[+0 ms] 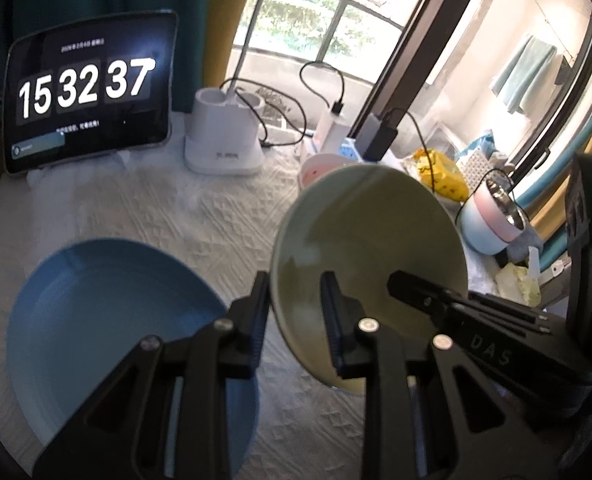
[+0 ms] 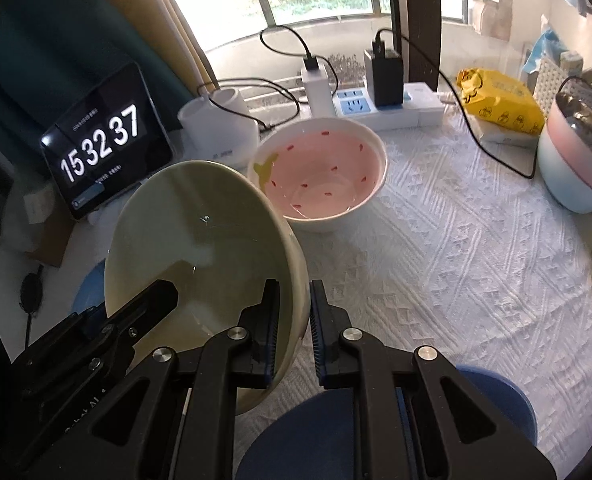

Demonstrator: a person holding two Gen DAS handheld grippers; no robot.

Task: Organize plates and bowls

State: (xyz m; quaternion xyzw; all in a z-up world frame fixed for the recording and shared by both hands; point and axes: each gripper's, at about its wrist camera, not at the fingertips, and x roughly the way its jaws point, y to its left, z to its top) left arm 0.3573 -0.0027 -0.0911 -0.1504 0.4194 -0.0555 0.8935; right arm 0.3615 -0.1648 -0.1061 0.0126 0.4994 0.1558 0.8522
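The left gripper (image 1: 294, 312) and right gripper (image 2: 294, 322) each clamp opposite rims of the tilted green bowl (image 2: 200, 260), held above the white tablecloth (image 2: 455, 260). Left of the bowl lies a blue plate (image 1: 108, 312); beyond it stands a pink bowl (image 2: 323, 176).

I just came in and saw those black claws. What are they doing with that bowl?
A person is tidying dishes with two hand-held grippers. Both the left gripper and the right gripper pinch opposite sides of the pale green bowl's rim, holding it tilted above the white tablecloth. A blue plate lies below, and a pink bowl waits behind.
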